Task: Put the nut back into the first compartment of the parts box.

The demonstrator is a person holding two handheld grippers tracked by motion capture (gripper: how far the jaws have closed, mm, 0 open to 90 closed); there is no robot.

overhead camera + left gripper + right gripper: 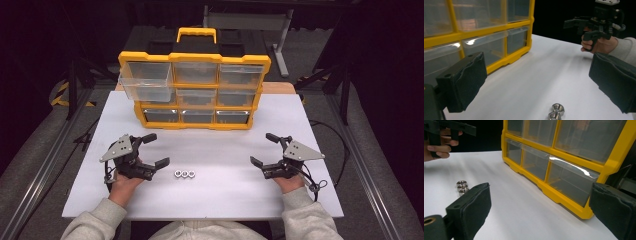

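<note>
Three metal nuts (pixel 184 173) lie in a row on the white table (pixel 220 150), near its front edge. My left gripper (pixel 157 149) rests just left of them, open, with nothing between its jaws. My right gripper (pixel 262 149) sits farther off on the right side, also open and holding nothing. In the left gripper view the nuts (pixel 556 112) lie low between the wide-apart jaws of the left gripper (pixel 539 85), and the right gripper (pixel 596 25) is at the top right. The right gripper view has the nuts (pixel 461 187) at the left, beyond the right gripper (pixel 541 212).
A yellow organizer (pixel 195 57) with clear drawers stands at the back of the table. Its top-left drawer (pixel 145 80) is pulled out toward me. The organizer (pixel 486 32) is close on the left in the left gripper view, and the organizer (pixel 564 157) on the right in the right gripper view.
</note>
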